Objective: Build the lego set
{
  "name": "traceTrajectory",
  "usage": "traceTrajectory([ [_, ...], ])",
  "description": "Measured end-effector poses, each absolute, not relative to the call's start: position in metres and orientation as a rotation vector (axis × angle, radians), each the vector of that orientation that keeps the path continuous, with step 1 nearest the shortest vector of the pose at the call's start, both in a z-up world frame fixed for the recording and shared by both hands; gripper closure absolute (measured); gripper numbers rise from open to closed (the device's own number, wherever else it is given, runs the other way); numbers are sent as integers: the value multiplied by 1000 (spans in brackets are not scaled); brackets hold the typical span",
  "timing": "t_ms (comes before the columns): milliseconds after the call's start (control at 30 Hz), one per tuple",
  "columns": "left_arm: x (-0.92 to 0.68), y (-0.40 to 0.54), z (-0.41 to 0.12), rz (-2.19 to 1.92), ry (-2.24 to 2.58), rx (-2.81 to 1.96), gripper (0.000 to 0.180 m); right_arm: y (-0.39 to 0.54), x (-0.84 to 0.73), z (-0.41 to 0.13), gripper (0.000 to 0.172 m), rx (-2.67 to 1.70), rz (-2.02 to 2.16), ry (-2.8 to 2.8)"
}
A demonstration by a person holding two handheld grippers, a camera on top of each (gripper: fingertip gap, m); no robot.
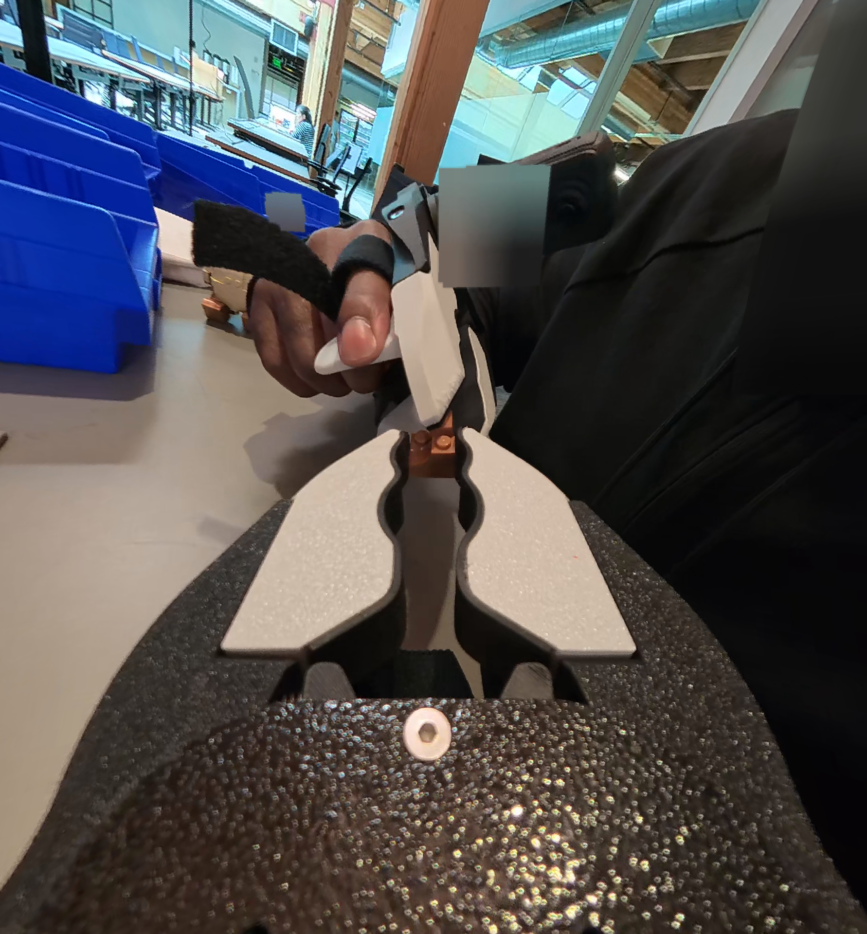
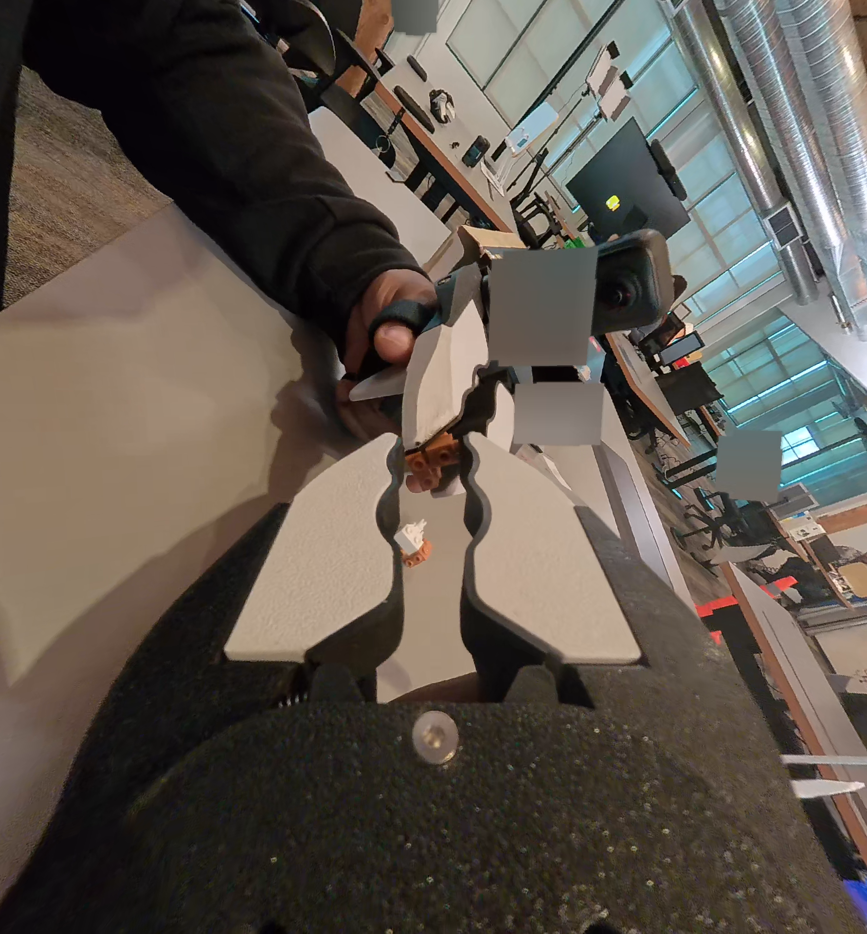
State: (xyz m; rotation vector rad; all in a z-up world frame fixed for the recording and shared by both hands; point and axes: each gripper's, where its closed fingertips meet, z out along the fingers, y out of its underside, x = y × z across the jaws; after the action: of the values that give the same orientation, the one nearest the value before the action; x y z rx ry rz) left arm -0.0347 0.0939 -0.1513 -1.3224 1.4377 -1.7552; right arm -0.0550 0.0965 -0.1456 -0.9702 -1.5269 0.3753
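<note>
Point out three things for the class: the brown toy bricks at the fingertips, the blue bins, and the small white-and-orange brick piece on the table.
Brown toy bricks [image 1: 434,455], left wrist view, on the front face.
Blue bins [image 1: 52,273], left wrist view, on the nearest bin's side wall.
White-and-orange brick piece [image 2: 413,543], right wrist view, on its middle.

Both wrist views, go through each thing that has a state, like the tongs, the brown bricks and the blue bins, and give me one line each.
Left tongs: shut on the brown brick cluster.
Right tongs: closed in on the same cluster from the far side; contact unclear.
Brown brick cluster: lifted off the table, studs toward the left camera.
White and orange piece: lying loose on the grey table.
Blue bins: standing on the table; contents hidden.
</note>
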Motion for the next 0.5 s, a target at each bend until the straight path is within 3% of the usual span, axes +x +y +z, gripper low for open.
traceTrajectory([
  [500,-36,93,-147,-1844,1399,-1324,164,96,-56,-141,153,-1006,417,-1501],
])
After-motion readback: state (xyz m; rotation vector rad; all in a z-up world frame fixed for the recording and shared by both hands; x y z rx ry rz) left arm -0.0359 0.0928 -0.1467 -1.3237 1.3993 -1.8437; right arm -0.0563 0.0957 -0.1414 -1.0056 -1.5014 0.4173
